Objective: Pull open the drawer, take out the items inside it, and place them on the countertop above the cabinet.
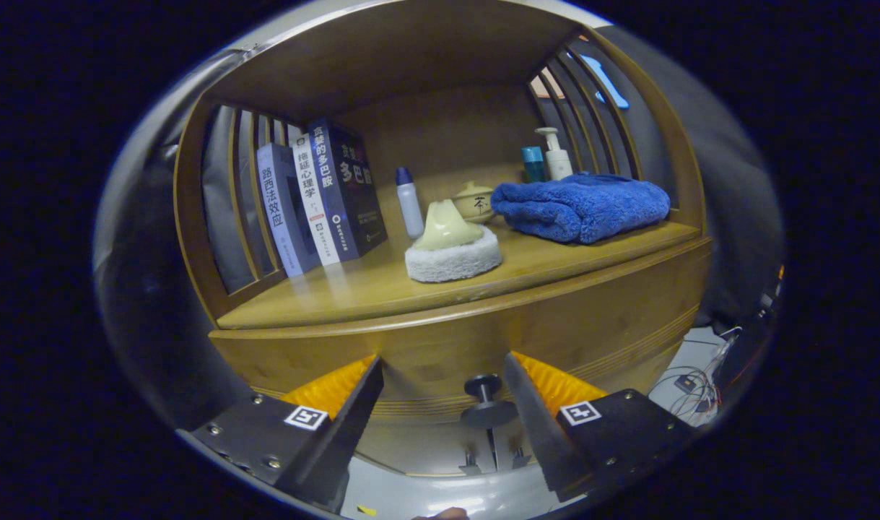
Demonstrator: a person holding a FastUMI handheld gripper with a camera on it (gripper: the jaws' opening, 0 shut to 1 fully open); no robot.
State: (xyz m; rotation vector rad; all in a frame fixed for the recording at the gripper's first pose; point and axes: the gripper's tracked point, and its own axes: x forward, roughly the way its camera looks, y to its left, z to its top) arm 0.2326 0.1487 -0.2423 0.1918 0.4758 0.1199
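Observation:
A wooden cabinet fills the scene, its drawer front [425, 354] closed just ahead of my fingers. The dark round drawer knob [484, 388] sits between my two fingertips, closer to the right one, with gaps on both sides. My gripper [443, 365] is open and holds nothing. Above the drawer runs the countertop [353, 289]. On it sit a white scrub sponge with a cream handle [452, 248] and a folded blue towel [582, 206]. The drawer's contents are hidden.
Several books [317, 198] lean against the left slatted side. A small white bottle [409, 202], a lidded ceramic jar [473, 201], a pump bottle [557, 155] and a teal container [533, 164] stand at the back. Cables [689, 386] lie on the floor to the right.

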